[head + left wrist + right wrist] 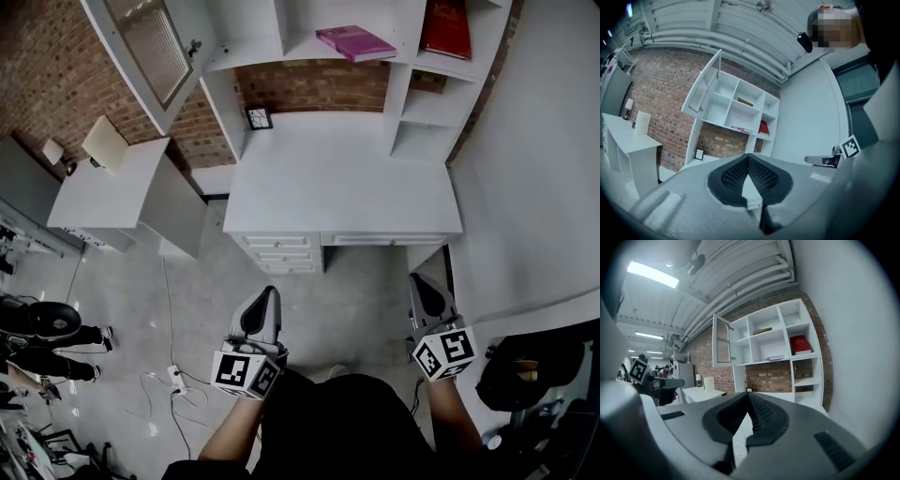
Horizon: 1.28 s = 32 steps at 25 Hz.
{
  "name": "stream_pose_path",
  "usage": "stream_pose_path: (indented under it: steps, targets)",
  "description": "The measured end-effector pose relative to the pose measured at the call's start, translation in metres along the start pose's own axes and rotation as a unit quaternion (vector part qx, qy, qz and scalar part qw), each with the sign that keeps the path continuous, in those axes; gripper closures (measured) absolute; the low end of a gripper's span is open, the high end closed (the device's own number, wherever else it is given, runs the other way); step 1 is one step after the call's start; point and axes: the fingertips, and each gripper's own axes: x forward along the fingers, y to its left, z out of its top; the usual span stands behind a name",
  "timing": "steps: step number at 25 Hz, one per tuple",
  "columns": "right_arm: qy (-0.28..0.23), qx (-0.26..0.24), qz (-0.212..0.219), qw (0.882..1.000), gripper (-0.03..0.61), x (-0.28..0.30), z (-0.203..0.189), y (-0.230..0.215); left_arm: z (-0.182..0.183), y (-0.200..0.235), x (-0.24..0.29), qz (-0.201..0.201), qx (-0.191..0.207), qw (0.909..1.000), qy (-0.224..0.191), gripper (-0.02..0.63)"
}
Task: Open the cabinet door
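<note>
The white cabinet door [150,47] with its glass panel stands swung open at the upper left of the shelf unit [412,75]. It also shows open in the left gripper view [705,84] and in the right gripper view [722,341]. Both grippers hang well back from the desk [337,187], over the floor. My left gripper [267,296] is shut and holds nothing; its jaws meet in its own view [749,157]. My right gripper [420,283] is likewise shut and empty [748,393]. Neither touches the cabinet.
A pink book [354,42] and a red book [446,28] lie on the shelves, and a small picture frame [259,117] stands on the desk. Drawers [281,253] sit under the desk's front. A white side table [103,192] is at left; cables [169,380] lie on the floor; a dark bag [525,370] is at right.
</note>
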Motion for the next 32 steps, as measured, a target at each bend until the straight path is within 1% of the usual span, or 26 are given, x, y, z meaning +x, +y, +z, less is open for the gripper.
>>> stream_pose_path:
  steps: [4,9,14,18,23,27,32]
  targets:
    - [-0.007,-0.020,-0.007,1.000,0.577,-0.004,0.008,0.001,0.006,0.004,-0.005,0.010,-0.011,0.9998,-0.011,0.594]
    - [-0.008,-0.037,-0.018,0.999,0.577,-0.016,0.011,0.002,0.003,0.009,-0.023,0.008,0.011,0.9998,-0.015,0.595]
    - [-0.018,-0.039,-0.016,0.999,0.577,-0.025,0.012,0.008,0.002,0.018,-0.033,0.026,0.008,0.9994,-0.023,0.594]
    - [-0.011,-0.034,-0.012,0.999,0.577,-0.038,-0.002,0.013,-0.002,0.021,-0.046,0.037,0.011,0.9990,-0.022,0.594]
    - [-0.010,-0.032,-0.022,0.999,0.577,-0.053,-0.007,0.011,-0.009,0.006,-0.050,0.027,0.009,0.9994,-0.020,0.595]
    - [-0.011,-0.028,-0.019,0.999,0.577,-0.060,-0.014,0.010,-0.022,-0.015,-0.047,0.010,0.003,0.9999,-0.007,0.594]
    - [-0.006,-0.018,-0.020,1.000,0.577,-0.067,-0.019,0.000,-0.030,-0.036,-0.038,-0.006,-0.025,0.9996,-0.005,0.595]
